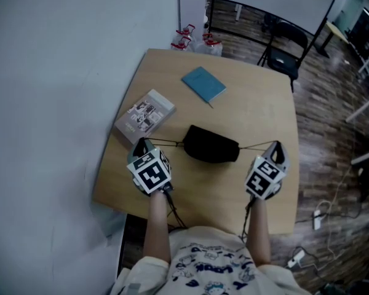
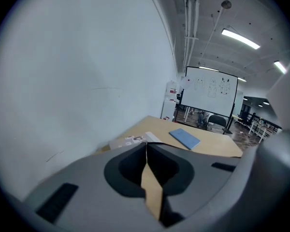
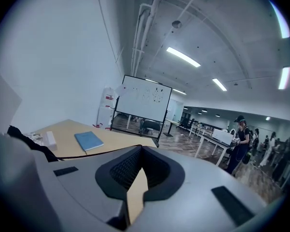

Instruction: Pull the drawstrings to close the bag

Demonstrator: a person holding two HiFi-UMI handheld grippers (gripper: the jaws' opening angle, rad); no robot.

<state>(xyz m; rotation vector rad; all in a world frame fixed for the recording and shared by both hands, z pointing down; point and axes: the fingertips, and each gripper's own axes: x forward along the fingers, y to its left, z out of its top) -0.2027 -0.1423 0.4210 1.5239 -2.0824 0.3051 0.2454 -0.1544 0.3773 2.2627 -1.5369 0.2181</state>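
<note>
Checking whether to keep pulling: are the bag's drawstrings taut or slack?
Taut. The left drawstring and right drawstring run straight from the black bag to the left gripper and right gripper.

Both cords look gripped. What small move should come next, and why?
Probably draw both grippers slightly farther apart. The left gripper and right gripper are shut on the drawstrings, which run taut to the black bag. Its mouth looks bunched, perhaps not fully cinched.
</note>
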